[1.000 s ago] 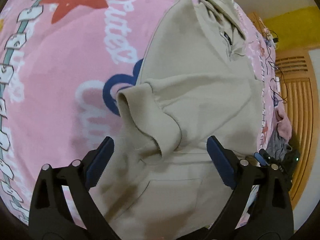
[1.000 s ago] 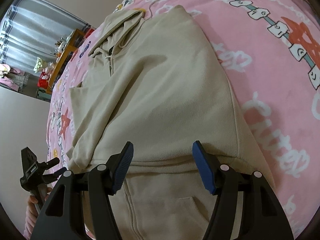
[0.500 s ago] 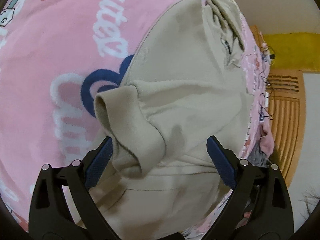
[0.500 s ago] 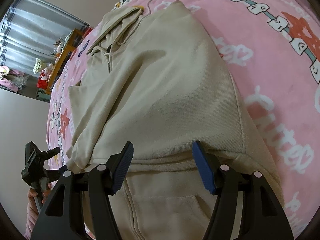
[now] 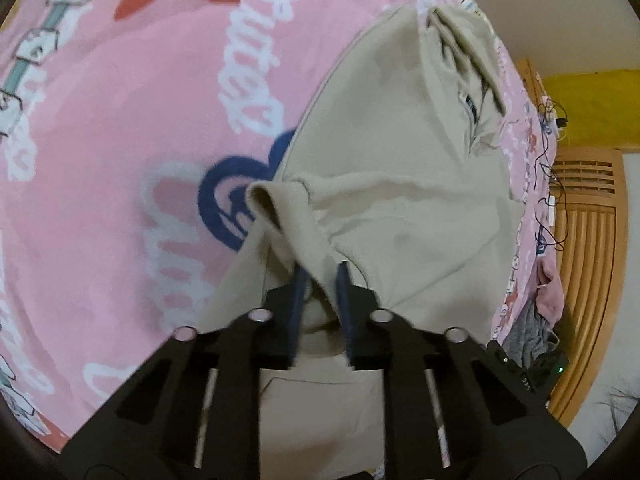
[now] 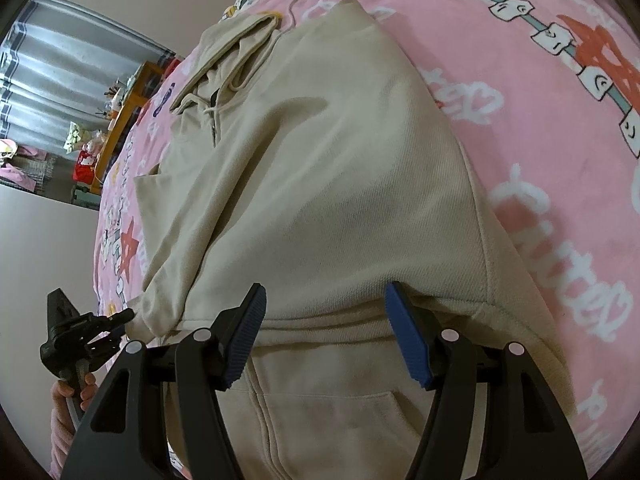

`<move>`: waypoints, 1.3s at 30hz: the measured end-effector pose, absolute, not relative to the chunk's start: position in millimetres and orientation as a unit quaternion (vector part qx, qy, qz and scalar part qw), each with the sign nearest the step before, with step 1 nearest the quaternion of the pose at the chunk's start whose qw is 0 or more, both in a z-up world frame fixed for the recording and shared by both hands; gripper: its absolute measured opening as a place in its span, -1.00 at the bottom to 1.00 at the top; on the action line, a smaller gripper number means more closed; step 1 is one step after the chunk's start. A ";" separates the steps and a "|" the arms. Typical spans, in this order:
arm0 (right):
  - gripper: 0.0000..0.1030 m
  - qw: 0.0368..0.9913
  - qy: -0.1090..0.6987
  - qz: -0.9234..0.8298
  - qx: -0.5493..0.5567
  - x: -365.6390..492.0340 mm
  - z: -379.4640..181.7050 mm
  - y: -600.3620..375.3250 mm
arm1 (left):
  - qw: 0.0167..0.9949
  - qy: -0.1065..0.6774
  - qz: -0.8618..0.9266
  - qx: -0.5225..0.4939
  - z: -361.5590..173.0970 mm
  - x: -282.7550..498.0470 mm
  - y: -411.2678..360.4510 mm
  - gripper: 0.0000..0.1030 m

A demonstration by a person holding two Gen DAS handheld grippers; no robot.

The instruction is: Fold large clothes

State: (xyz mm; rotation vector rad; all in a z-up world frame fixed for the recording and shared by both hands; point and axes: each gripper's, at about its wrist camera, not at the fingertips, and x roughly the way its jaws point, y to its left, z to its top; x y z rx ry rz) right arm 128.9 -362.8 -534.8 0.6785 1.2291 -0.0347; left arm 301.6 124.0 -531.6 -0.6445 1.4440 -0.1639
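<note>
Two grippers, one garment. Nearest item, left wrist view: left gripper [image 5: 322, 280], jaws drawn nearly together and pinched on the cuff end of a sleeve [image 5: 288, 220] of the beige hoodie [image 5: 400, 168]; the cloth rises in a tented fold from the pinch. Right wrist view: right gripper [image 6: 322, 332], jaws spread wide, holding nothing, poised just above the hoodie's lower body where a folded sleeve crosses it near the hem band [image 6: 320, 322]; whether the pads touch the cloth cannot be told. Below the jaws, the front pocket [image 6: 332, 412] and zip line show, so the garment lies face up. Middle ground: hoodie body spread flat on the bed, covered by a pink printed blanket [image 5: 120, 140]; sleeve on the right side already lies folded across the chest. Farther: hood [image 6: 236, 40] with drawstrings [image 6: 224, 100], lying flat at the far end of the garment. Farthest: a wooden headboard or cabinet [image 5: 588, 240] and a heap of other clothes [image 5: 548, 292] beyond the bed edge in the left view; curtains [image 6: 60, 92] and a cluttered shelf [image 6: 120, 104] in the right view. Progress, as judged: early to middle. One sleeve is in, the second is gripped and apparently about to be laid across; the bottom-to-top fold of the body and the hood tuck remain to be done.
</note>
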 end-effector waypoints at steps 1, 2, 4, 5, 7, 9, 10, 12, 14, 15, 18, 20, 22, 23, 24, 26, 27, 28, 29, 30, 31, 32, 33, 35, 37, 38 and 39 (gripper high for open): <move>0.18 0.764 0.565 -0.016 0.312 129.8 -534.9 -363.2 | 0.705 0.641 -0.072 -0.295 -527.2 301.8 126.6 -0.80; 0.18 0.764 0.565 -0.016 0.313 129.5 -534.9 -363.2 | 0.710 0.631 -0.074 -0.302 -522.0 304.0 130.0 -0.80; 0.17 0.763 0.566 -0.017 0.313 129.2 -535.9 -363.3 | 0.718 0.617 -0.071 -0.315 -515.0 309.1 136.8 -0.87; 0.17 0.762 0.566 -0.017 0.315 128.7 -535.8 -363.4 | 0.720 0.611 -0.070 -0.322 -512.0 311.3 139.1 -0.87; 0.17 0.761 0.566 -0.017 0.316 127.8 -536.4 -363.3 | 0.722 0.597 -0.067 -0.344 -505.5 316.1 145.9 -0.87; 0.17 0.759 0.568 -0.017 0.317 126.9 -537.6 -362.5 | 0.720 0.595 -0.071 -0.351 -502.1 323.2 151.0 -0.88; 0.17 0.758 0.569 -0.017 0.319 126.0 -538.2 -363.0 | 0.716 0.596 -0.074 -0.354 -501.7 324.9 152.0 -0.88; 0.17 0.757 0.569 -0.016 0.322 125.2 -539.0 -362.4 | 0.702 0.613 -0.096 -0.350 -501.9 325.0 147.2 -0.88; 0.18 0.756 0.569 -0.016 0.323 124.9 -540.1 -361.8 | 0.697 0.630 -0.104 -0.327 -503.4 317.7 139.8 -0.88; 0.18 0.756 0.569 -0.016 0.325 125.1 -540.8 -361.3 | 0.690 0.641 -0.109 -0.320 -506.7 313.2 136.3 -0.87; 0.18 0.756 0.569 -0.015 0.324 125.4 -541.1 -360.6 | 0.672 0.660 -0.111 -0.317 -518.8 297.3 133.5 -0.87; 0.18 0.756 0.569 -0.015 0.323 125.4 -540.9 -360.6 | 0.662 0.671 -0.105 -0.317 -527.9 289.1 133.3 -0.87; 0.18 0.756 0.570 -0.015 0.320 125.3 -541.8 -360.1 | 0.651 0.678 -0.103 -0.325 -537.9 284.1 132.9 -0.86; 0.18 0.756 0.571 -0.015 0.320 124.6 -542.1 -359.9 | 0.647 0.680 -0.104 -0.329 -541.0 282.7 131.9 -0.86; 0.18 0.756 0.572 -0.015 0.319 124.1 -542.9 -359.5 | 0.644 0.682 -0.104 -0.331 -543.1 282.1 131.4 -0.86; 0.18 0.755 0.573 -0.017 0.318 123.2 -543.4 -359.5 | 0.630 0.686 -0.110 -0.347 -550.9 282.6 130.6 -0.86; 0.18 0.754 0.574 -0.018 0.320 122.8 -544.1 -359.3 | 0.625 0.687 -0.111 -0.353 -554.2 284.7 130.2 -0.86; 0.18 0.753 0.574 -0.018 0.322 123.0 -544.2 -359.0 | 0.621 0.688 -0.114 -0.357 -556.7 285.7 130.2 -0.86; 0.18 0.752 0.574 -0.018 0.323 123.2 -544.4 -358.5 | 0.616 0.688 -0.116 -0.364 -559.5 287.6 130.0 -0.86; 0.18 0.753 0.574 -0.018 0.323 123.3 -544.5 -357.3 | 0.613 0.688 -0.117 -0.371 -560.9 288.8 130.2 -0.86; 0.18 0.754 0.573 -0.017 0.321 123.6 -544.4 -355.8 | 0.612 0.686 -0.118 -0.375 -561.0 289.4 129.9 -0.84; 0.18 0.754 0.573 -0.015 0.320 123.9 -544.7 -355.3 | 0.613 0.684 -0.122 -0.376 -560.3 289.5 129.3 -0.70; 0.18 0.753 0.574 -0.014 0.320 124.4 -546.0 -354.4 | 0.615 0.683 -0.123 -0.374 -560.2 289.1 129.6 -0.07; 0.18 0.751 0.576 -0.013 0.323 124.8 -549.1 -353.6 | 0.633 0.673 -0.116 -0.366 -557.2 289.7 129.7 0.78; 0.18 0.749 0.577 -0.012 0.325 125.2 -551.1 -352.4 | 0.642 0.675 -0.111 -0.347 -558.7 292.5 128.8 0.79; 0.18 0.749 0.577 -0.011 0.324 125.3 -551.6 -351.6 | 0.638 0.677 -0.112 -0.349 -562.0 293.5 128.7 0.79; 0.18 0.749 0.577 -0.010 0.324 125.3 -552.0 -351.6 | 0.635 0.680 -0.109 -0.350 -567.5 294.9 128.5 0.79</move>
